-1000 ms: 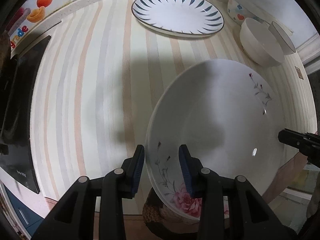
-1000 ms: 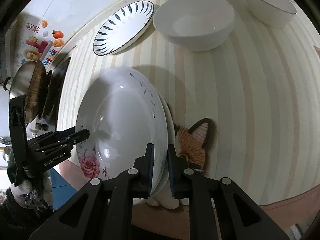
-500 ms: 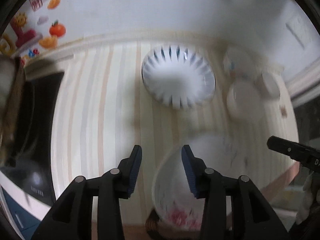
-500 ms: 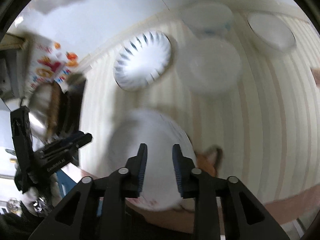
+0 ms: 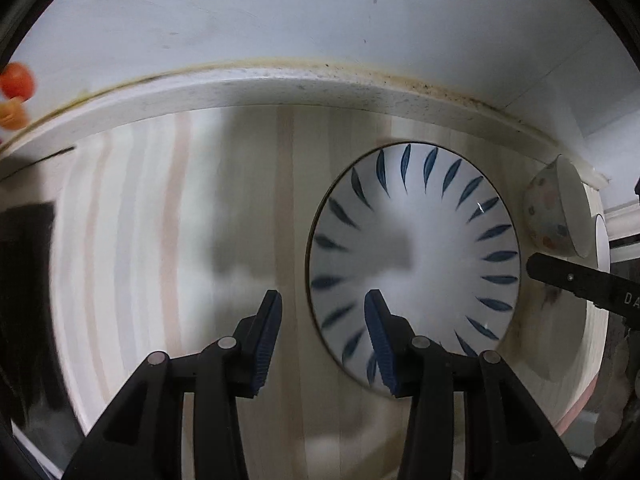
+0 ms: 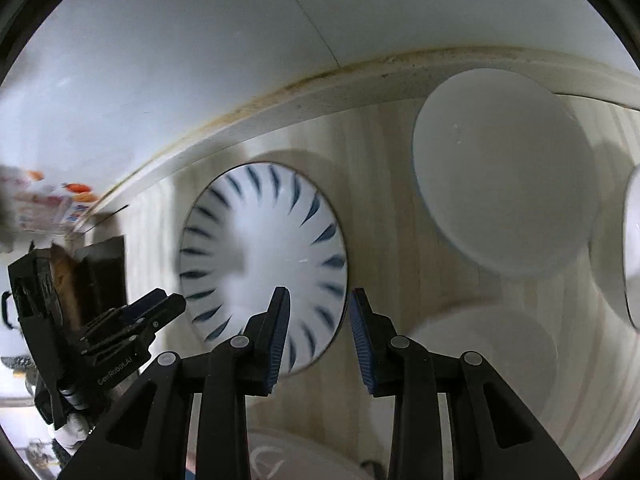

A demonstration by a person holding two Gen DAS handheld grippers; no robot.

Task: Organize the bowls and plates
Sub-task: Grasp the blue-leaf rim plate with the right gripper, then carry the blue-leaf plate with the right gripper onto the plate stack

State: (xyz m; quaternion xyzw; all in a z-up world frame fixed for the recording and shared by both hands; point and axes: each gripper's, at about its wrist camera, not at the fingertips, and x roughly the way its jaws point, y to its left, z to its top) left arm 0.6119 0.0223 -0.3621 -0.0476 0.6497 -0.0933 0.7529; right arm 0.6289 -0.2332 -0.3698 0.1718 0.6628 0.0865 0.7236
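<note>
Now two grippers, both with nothing held. Left gripper (image 5: 322, 322): blue fingers (image 5: 267, 332) a bit apart, empty, straddling the near-left rim of one plate with blue leaf marks (image 5: 414, 264). Right gripper (image 6: 318, 322): fingers (image 6: 279, 328) a bit apart, empty, over the right rim of that same plate. Lying flat on the striped desk (image 5: 168, 240), near the back wall, nothing in it. Further right, three white bowls: one big (image 6: 504, 172), one dotted (image 5: 554, 210), one at the edge (image 6: 632, 248). All empty, as far as seen.
</note>
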